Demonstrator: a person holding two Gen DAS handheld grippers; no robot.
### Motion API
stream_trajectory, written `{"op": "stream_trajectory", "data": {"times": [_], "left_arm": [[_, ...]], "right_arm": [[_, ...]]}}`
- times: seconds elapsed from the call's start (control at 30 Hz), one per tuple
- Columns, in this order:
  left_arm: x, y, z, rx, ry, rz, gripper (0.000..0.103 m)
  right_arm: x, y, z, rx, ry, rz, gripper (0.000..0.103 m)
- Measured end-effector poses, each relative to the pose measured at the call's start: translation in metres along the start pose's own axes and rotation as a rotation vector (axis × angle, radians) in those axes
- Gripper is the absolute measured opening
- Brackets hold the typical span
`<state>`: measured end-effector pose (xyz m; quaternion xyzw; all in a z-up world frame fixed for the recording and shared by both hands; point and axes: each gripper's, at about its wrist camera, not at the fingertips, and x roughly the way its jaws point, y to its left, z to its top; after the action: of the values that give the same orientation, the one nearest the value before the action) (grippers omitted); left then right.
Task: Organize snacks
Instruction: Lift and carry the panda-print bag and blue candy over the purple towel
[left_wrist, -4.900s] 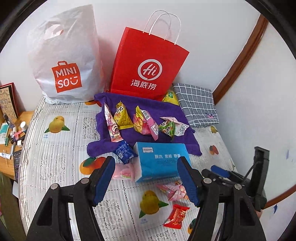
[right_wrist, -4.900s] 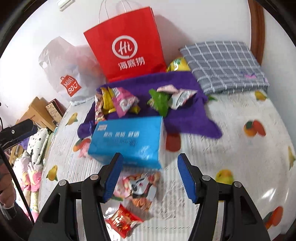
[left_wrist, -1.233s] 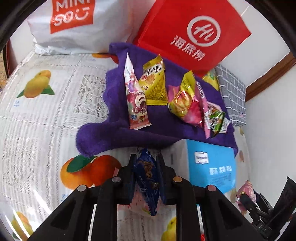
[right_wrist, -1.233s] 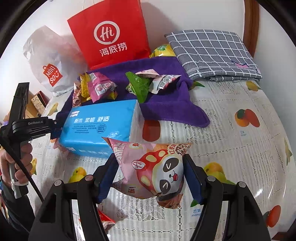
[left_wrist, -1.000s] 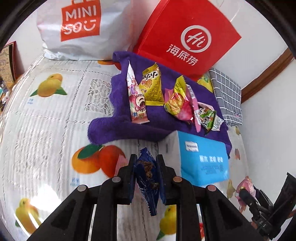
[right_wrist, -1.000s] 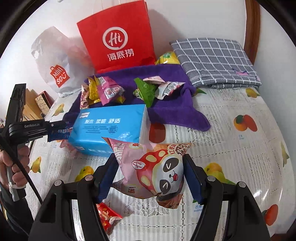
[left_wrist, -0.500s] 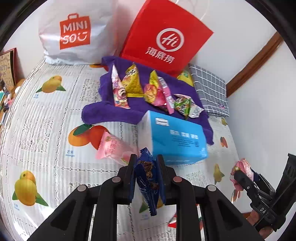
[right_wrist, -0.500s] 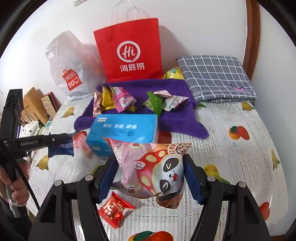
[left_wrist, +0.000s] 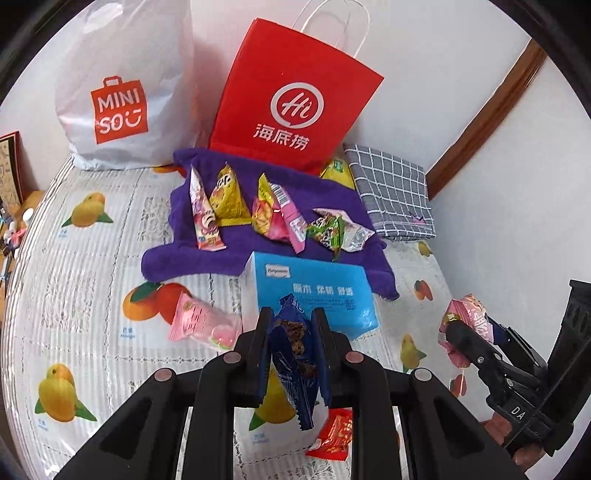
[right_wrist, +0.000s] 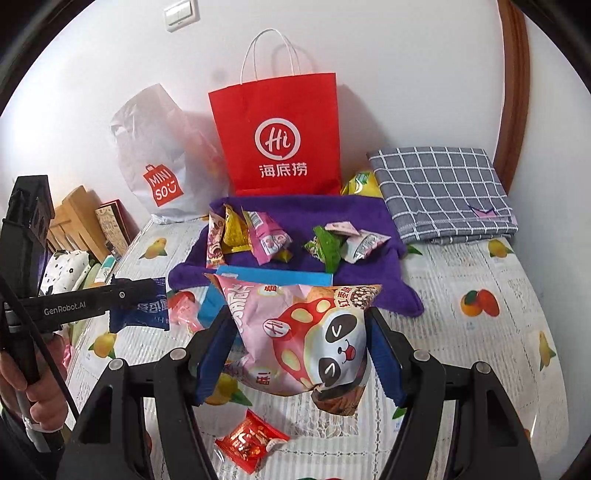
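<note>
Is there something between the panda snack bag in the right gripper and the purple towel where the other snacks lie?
Yes. The blue tissue box stands directly between the panda snack bag and the purple towel. The bag would have to pass over it or around it.

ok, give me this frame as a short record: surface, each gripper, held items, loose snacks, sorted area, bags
surface: fruit-print tablecloth
left gripper: shut on dark blue snack packet
right gripper: shut on pink panda snack bag
loose snacks: pink packet beside blue tissue box; red packet near the front edge
sorted area: purple towel with several snack packets lying on it
bags: red paper bag and white Miniso bag, both against the wall
other: folded grey checked cloth beside the towel
</note>
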<state>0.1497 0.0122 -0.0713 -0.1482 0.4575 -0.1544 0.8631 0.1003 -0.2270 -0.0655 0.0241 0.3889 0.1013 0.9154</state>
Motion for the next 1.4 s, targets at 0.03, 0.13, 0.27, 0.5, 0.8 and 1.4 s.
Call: {"op": "stream_trajectory", "data": {"times": [0.03,0.13,0.27,0.5,0.8,1.4], "left_arm": [[0.0,0.0,0.002,-0.002,-0.002,-0.004,0.02],[0.002,-0.001,0.01,0.0,-0.009,-0.006,0.02],[0.005,-0.003,0.02,0.006,-0.016,-0.012,0.02],[0.018,-0.004,0.039,0.009,-0.019,-0.018,0.02],[0.035,-0.003,0.06,0.018,-0.01,-0.021,0.02],[0.063,0.004,0.074,0.008,0.009,-0.028,0.02]], "right_arm": [[0.001,-0.001,0.003,-0.002,-0.003,-0.001,0.069],[0.001,-0.002,0.01,-0.003,-0.012,-0.005,0.069],[0.005,-0.006,0.022,-0.002,-0.025,-0.008,0.069],[0.016,-0.011,0.041,-0.007,-0.037,-0.02,0.069],[0.035,-0.018,0.06,0.007,-0.041,-0.028,0.069],[0.067,-0.022,0.08,0.011,-0.039,-0.019,0.069]]}}
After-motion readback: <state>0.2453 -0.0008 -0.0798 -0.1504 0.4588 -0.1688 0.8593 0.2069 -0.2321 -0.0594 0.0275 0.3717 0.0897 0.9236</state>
